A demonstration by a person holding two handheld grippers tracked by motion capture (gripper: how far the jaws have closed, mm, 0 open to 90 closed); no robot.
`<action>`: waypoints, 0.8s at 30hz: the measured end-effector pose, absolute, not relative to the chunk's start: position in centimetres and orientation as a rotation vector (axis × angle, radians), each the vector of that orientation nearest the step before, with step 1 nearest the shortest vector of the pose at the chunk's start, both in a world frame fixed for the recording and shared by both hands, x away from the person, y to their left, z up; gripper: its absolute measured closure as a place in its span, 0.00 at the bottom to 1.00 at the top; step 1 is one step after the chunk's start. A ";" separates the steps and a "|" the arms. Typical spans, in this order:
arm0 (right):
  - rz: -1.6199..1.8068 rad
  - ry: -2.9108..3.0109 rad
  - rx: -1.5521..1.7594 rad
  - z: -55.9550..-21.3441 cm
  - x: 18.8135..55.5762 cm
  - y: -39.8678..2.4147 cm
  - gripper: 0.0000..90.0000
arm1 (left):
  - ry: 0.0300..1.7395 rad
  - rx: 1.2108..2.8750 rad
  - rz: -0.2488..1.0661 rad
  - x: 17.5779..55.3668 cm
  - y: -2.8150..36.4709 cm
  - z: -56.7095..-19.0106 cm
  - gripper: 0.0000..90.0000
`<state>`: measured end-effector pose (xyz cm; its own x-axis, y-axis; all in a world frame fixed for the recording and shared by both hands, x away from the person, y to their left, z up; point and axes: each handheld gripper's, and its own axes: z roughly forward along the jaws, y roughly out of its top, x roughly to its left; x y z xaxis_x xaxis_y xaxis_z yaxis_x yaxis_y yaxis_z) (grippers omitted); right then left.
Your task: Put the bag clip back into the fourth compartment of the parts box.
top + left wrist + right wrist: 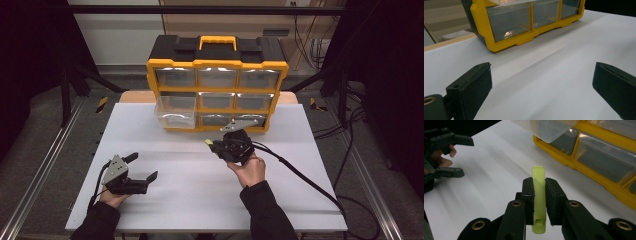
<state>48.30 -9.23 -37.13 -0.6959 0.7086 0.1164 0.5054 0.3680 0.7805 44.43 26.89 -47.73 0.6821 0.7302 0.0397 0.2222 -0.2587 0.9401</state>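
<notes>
My right gripper [539,187] is shut on a thin yellow-green plastic piece [538,182] that stands on edge between its pads and sticks out past them. In the high view this gripper [214,145] hovers above the white table just in front of the organizer, with the yellow-green piece [208,143] at its tip pointing left. The yellow and black drawer organizer [217,82] stands at the back, and its clear left middle drawer [175,112] is pulled out. My left gripper [142,167] rests open near the front left, jaws wide apart with bare table between them [541,82].
The white table [200,200] has free room between the two grippers and along the front. Cables [300,172] trail from the right gripper off the right edge. Metal frame rails run along both sides of the table.
</notes>
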 end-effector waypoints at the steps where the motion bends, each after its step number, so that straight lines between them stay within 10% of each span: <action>1: 1.238 2.388 1.080 -37.0 48.3 -9.2 0.87 | 0.756 1.809 0.584 44.4 26.9 -47.7 0.02; 24: 1.265 2.343 1.023 -33.4 49.0 -8.4 0.87 | 0.756 1.807 0.584 44.4 26.9 -47.7 0.02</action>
